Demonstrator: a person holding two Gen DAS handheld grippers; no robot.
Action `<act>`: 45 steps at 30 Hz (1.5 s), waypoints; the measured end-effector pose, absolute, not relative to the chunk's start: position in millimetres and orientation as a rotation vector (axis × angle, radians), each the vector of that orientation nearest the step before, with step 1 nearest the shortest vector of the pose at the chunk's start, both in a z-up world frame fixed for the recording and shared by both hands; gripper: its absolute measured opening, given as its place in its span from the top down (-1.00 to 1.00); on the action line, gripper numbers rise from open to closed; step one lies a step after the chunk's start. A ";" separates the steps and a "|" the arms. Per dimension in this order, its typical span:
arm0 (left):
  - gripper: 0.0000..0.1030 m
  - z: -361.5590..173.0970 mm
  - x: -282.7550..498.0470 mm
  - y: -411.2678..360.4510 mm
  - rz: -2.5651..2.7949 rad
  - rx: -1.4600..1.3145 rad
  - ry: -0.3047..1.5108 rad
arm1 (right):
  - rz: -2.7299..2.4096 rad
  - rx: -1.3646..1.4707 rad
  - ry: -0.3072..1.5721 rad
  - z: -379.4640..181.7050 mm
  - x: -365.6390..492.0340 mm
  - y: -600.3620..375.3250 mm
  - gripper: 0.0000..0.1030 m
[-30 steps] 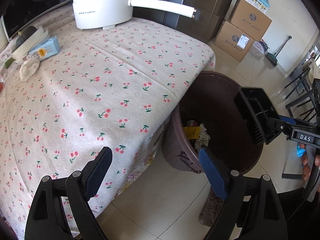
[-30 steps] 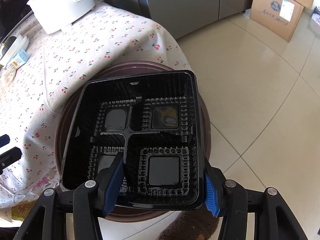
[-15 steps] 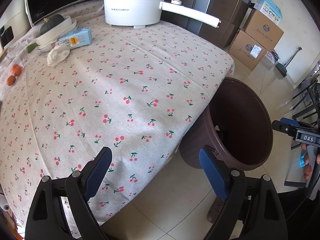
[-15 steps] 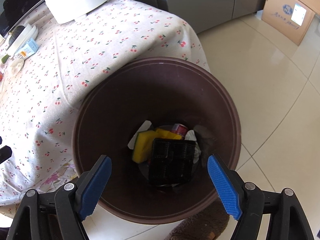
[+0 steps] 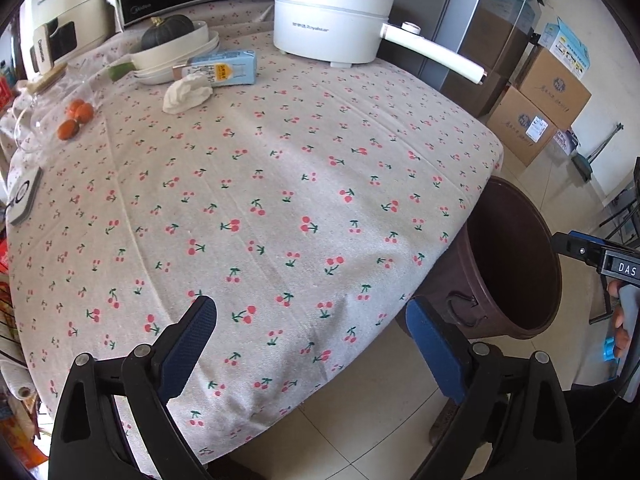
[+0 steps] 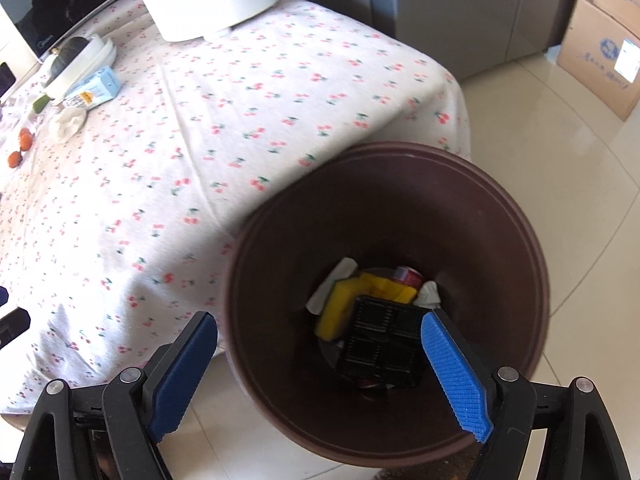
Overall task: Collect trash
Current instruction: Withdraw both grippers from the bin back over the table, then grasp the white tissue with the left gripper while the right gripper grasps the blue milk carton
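The brown trash bin [image 6: 400, 148] stands on the floor against the table's corner. At its bottom lies a black compartment tray [image 6: 380, 344] on a yellow sponge [image 6: 336, 308], white paper and a red can. My right gripper [image 6: 318, 322] hovers over the bin's near rim, its jaws opening with nothing between them. My left gripper [image 5: 310, 312] hangs over the near edge of the cherry-print tablecloth [image 5: 280, 184], its jaws also opening and empty. A crumpled white tissue [image 5: 187, 92] and a blue milk carton [image 5: 224, 70] lie at the table's far side.
A white electric pot [image 5: 332, 28] with a long handle stands at the back of the table. Left of it are stacked bowls holding a dark pumpkin [image 5: 168, 34], and small oranges [image 5: 74, 118]. Cardboard boxes [image 5: 536, 116] sit on the tiled floor beyond the bin [image 5: 516, 264].
The black tray left my right gripper and dropped into the bin; those jaws spread wider. My left gripper shifted from beside the bin to over the table's edge.
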State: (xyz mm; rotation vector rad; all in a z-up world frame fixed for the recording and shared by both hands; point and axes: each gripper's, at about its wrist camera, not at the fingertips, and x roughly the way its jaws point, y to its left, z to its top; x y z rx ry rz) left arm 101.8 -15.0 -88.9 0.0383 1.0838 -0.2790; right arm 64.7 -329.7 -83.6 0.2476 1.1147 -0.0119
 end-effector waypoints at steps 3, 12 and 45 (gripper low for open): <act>-0.99 -86.4 107.1 -0.6 -0.248 0.014 1.077 | 0.013 0.238 1.105 -77.6 74.8 -312.0 -0.75; -1.00 -81.7 133.3 34.5 -0.170 -0.037 1.059 | 0.076 0.169 1.084 -67.9 112.3 -256.6 -0.77; -0.99 -125.0 336.5 72.3 -0.100 -0.114 0.922 | 0.185 -0.020 0.993 -76.8 269.9 -181.9 -0.95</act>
